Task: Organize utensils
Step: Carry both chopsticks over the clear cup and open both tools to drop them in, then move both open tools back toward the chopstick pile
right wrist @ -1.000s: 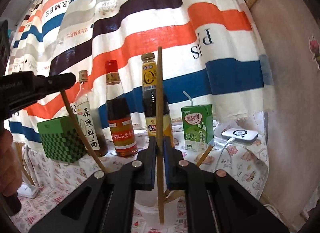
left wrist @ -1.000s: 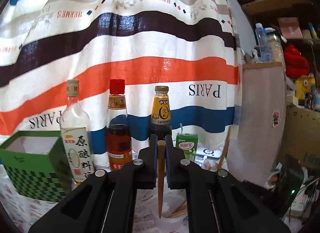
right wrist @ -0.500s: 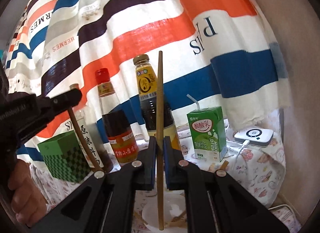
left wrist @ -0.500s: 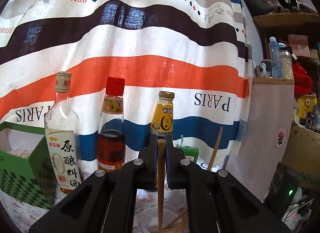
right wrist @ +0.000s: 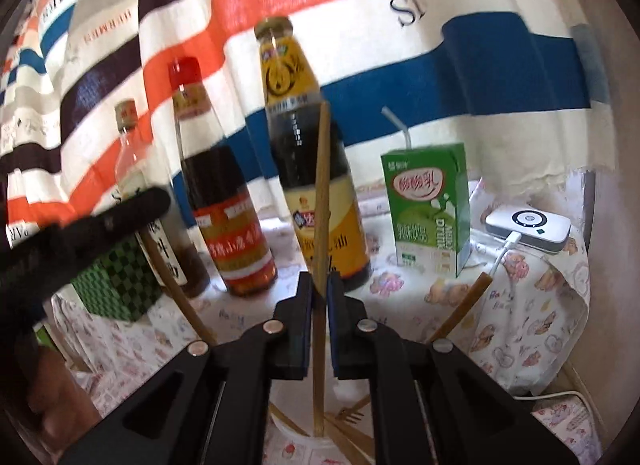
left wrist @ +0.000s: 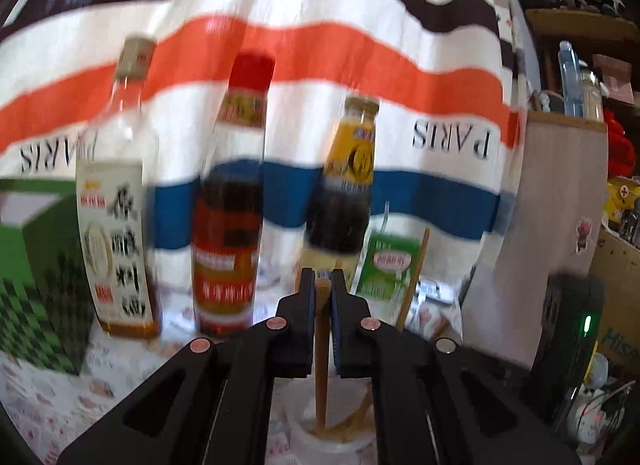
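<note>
Left wrist view: left gripper (left wrist: 323, 285) was clamped on a brown wooden chopstick (left wrist: 321, 353), tip down inside the white round cup (left wrist: 336, 439).
Right wrist view: right gripper (right wrist: 320, 285) pinched another wooden chopstick (right wrist: 320, 257), tip at the cup.
Progress: several sticks and a fork (right wrist: 349, 414) already in; both still unreleased.

A long brown wooden chopstick (right wrist: 321, 249) stands almost straight up — its low end dips into a white cup (right wrist: 304, 450) at 6 o'clock. Another chopstick (left wrist: 321, 349) — same brown wood — stands upright too, tip down in the cup (left wrist: 340, 439).
</note>
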Action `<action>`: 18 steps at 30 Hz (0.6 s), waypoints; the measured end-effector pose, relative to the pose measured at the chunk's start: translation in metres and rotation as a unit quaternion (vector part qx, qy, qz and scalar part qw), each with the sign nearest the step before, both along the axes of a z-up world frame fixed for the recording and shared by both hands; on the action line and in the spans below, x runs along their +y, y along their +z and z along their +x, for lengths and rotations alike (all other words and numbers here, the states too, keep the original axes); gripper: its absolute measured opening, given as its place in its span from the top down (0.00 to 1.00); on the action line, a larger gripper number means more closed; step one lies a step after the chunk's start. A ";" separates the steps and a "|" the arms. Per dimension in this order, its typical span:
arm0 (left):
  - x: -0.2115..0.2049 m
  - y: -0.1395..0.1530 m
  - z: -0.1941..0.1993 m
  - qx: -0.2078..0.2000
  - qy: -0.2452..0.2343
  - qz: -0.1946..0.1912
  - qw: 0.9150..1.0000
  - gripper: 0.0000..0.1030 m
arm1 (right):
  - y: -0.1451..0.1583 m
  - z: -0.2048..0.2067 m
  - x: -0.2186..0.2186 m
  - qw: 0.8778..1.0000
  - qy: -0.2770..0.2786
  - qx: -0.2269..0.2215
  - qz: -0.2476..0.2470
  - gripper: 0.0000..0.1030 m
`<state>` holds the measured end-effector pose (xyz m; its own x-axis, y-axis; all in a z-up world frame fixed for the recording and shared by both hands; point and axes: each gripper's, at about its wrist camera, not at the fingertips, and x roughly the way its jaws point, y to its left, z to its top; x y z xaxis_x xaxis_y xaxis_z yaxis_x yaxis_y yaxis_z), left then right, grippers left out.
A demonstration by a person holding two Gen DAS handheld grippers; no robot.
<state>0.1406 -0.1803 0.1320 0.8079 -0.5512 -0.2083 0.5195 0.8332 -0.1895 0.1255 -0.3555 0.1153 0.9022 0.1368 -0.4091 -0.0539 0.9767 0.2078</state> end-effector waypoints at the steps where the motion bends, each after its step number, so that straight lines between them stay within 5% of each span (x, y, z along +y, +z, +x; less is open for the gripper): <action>1: 0.000 -0.005 0.000 0.004 0.005 0.007 1.000 0.94 | 0.000 0.002 0.000 1.000 0.005 0.004 0.001 0.93; 9: 0.006 -0.021 -0.004 0.017 0.020 0.022 0.999 0.94 | 0.006 0.000 -0.004 1.000 0.011 0.016 -0.003 0.93; 11: 0.009 -0.019 -0.007 0.011 0.026 0.026 0.999 0.91 | 0.010 -0.004 -0.006 1.000 0.008 0.010 -0.001 0.80; 15: 0.020 -0.014 -0.016 0.002 0.055 0.033 0.998 0.48 | 0.021 -0.012 -0.010 1.000 -0.003 -0.009 0.001 0.53; 18: 0.038 -0.008 -0.028 -0.013 0.074 0.037 0.996 0.36 | 0.033 -0.022 -0.014 0.999 -0.022 -0.031 0.000 0.33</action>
<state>0.1128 -0.1425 0.1242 0.8850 -0.4089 -0.2228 0.3932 0.9125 -0.1128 0.1036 -0.3696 0.1481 0.9312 0.0959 -0.3518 -0.0228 0.9782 0.2064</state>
